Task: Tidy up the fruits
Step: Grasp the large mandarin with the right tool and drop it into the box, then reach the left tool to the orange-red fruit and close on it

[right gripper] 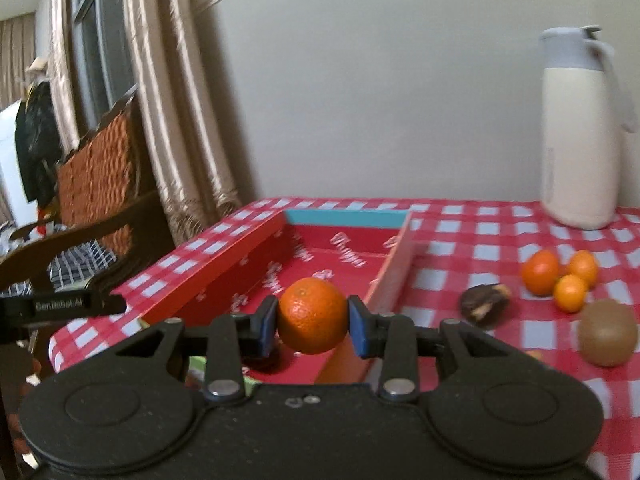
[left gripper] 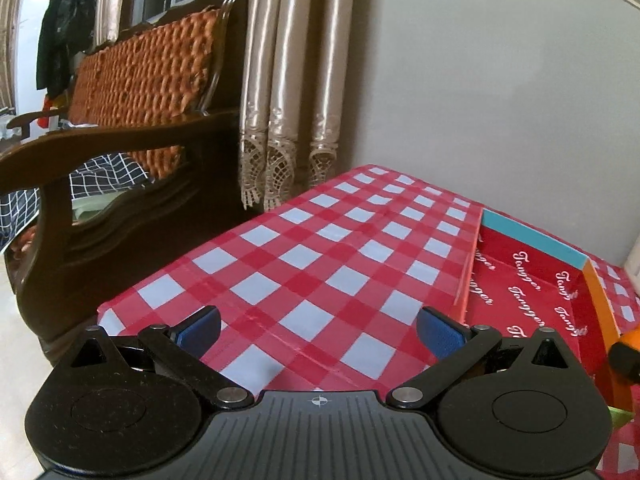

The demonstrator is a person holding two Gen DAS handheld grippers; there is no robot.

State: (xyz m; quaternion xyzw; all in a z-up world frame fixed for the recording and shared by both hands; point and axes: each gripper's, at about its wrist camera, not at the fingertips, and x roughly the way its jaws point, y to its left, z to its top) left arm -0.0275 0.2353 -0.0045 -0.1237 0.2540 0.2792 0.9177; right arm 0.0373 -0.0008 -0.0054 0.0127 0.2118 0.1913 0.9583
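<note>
With the orange [right gripper: 313,314] pinched between the right gripper [right gripper: 313,322] pads above the red box [right gripper: 224,276], the sound course was lowering it before letting go (the left gripper [left gripper: 319,330] stood spread, empty, over the tablecloth [left gripper: 304,248]).

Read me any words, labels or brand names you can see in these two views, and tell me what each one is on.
"Tangger", white script repeated across the inside of the red box.
"GenRobot.AI", small print on the black left gripper seen at the right wrist view's left edge.
The same script in the right wrist view is too blurred to read.
</note>
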